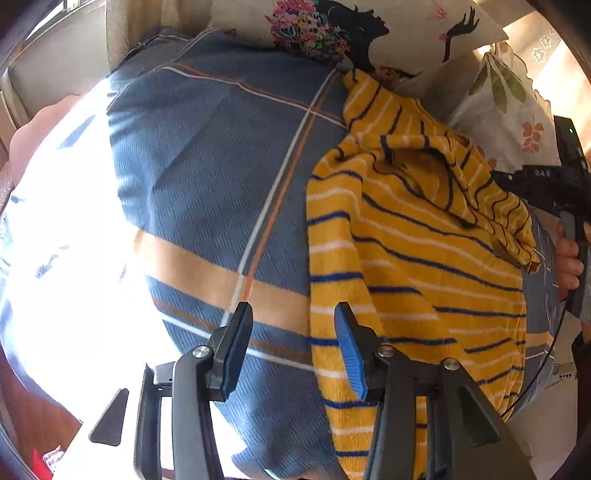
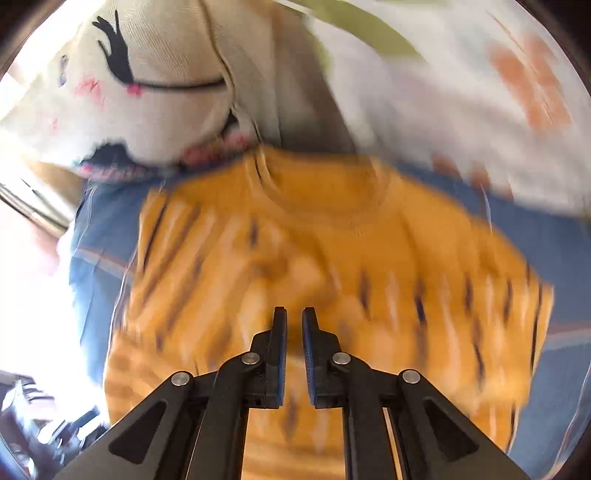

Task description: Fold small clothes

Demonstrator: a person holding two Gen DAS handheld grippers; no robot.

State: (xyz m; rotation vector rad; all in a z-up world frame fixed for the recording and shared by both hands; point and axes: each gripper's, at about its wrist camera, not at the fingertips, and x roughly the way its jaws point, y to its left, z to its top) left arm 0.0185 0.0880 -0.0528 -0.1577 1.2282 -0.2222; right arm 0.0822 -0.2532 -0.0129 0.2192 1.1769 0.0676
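Note:
A small yellow top (image 1: 413,258) with blue and white stripes lies on a blue checked bedsheet (image 1: 207,162). Its upper part is folded over and rumpled. My left gripper (image 1: 293,317) is open, with its jaws straddling the top's left edge near the hem. The right gripper shows at the far right of the left wrist view (image 1: 569,206), beside the top. In the right wrist view the top (image 2: 332,258) is blurred by motion. My right gripper (image 2: 294,317) hovers over the top with its jaws nearly closed and a narrow gap between them; nothing shows in the gap.
A cream pillow (image 1: 369,29) with a flower and silhouette print lies at the head of the bed. A white leaf-print pillow (image 1: 506,107) lies to its right. Bright sunlight washes out the sheet's left side (image 1: 66,229).

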